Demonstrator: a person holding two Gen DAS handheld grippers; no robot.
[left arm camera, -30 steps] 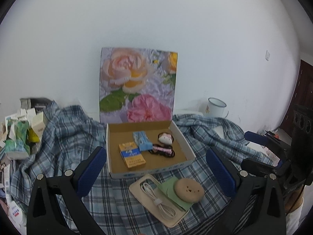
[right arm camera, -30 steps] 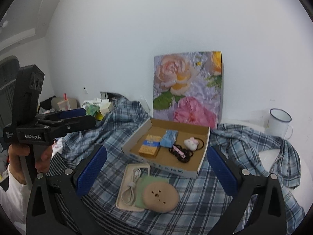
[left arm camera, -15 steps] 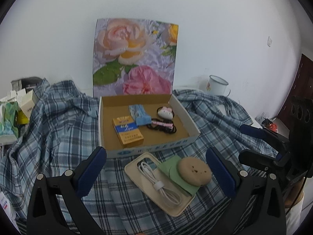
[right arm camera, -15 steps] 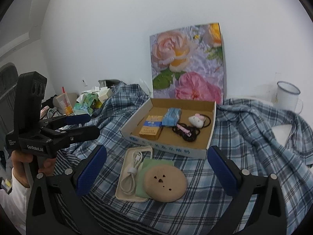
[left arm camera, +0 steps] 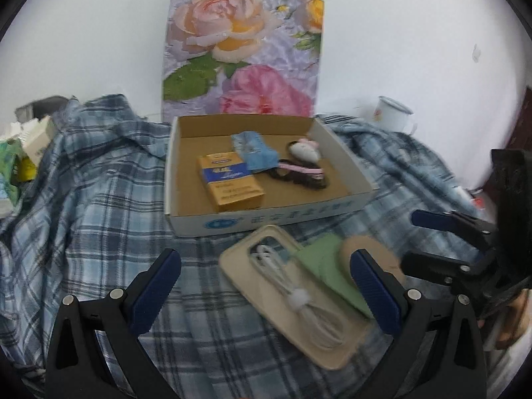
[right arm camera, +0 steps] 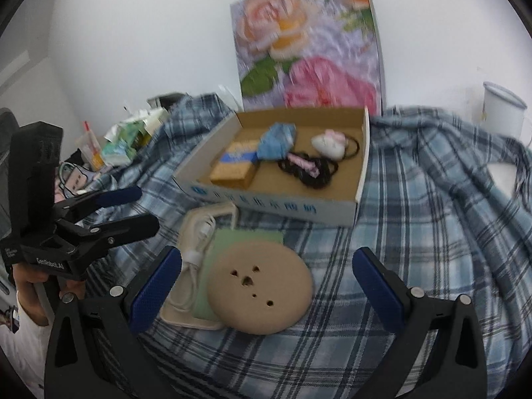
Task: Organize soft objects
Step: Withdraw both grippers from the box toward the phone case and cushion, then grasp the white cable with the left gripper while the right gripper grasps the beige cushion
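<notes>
A tan round soft pad (right arm camera: 261, 287) with a face lies on a green cloth (right arm camera: 232, 242) over a beige tray (left arm camera: 319, 342) that also holds a white coiled cable (left arm camera: 299, 296). Behind them stands an open cardboard box (left arm camera: 266, 221) with a yellow-blue packet (left arm camera: 229, 181), a blue cloth pouch (left arm camera: 254, 151), a white plush hair tie (left arm camera: 304, 149) and black hair bands (left arm camera: 299, 179). My left gripper (left arm camera: 266, 286) is open above the tray. My right gripper (right arm camera: 266, 282) is open, its fingers on either side of the tan pad and a little above it.
A blue plaid shirt (left arm camera: 86, 199) covers the table. A flower picture (left arm camera: 242, 53) leans on the wall behind the box. A white enamel mug (right arm camera: 503, 113) stands at the back right. Cartons and clutter (right arm camera: 126, 143) lie at the left.
Both grippers have moved forward and down towards the tray and the tan pad. The objects have not moved.
</notes>
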